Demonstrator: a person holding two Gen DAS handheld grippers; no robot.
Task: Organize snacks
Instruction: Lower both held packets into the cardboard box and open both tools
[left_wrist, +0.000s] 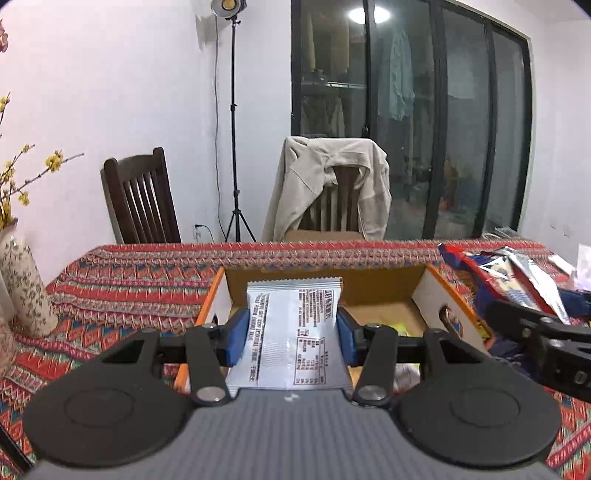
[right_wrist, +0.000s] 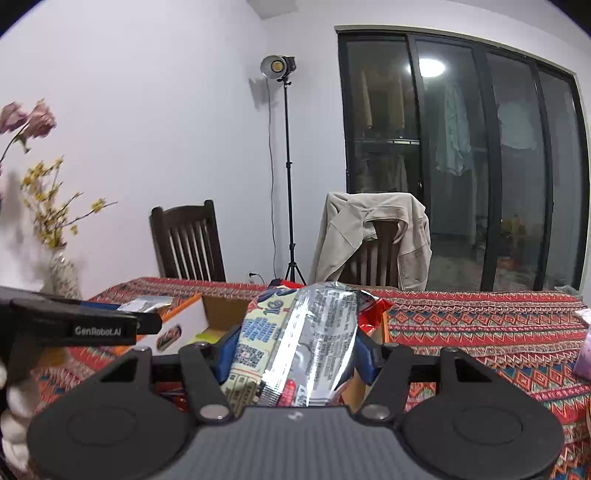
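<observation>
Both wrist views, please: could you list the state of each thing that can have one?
left gripper: shut on the white packet.
white packet: held upright above the box.
right gripper: shut on the silver snack bag.
silver snack bag: held, crumpled.
cardboard box: open-topped, on the table.
studio lamp: lit.
jacket: draped over a chair.

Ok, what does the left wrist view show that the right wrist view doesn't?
Only the left wrist view shows the left claw gripping a white printed packet, and loose snacks piled at the table's right end.
Only the right wrist view shows the right claw gripping a silver snack bag.
Both show the cardboard box, the patterned tablecloth, the vase and the jacket-draped chair.
</observation>
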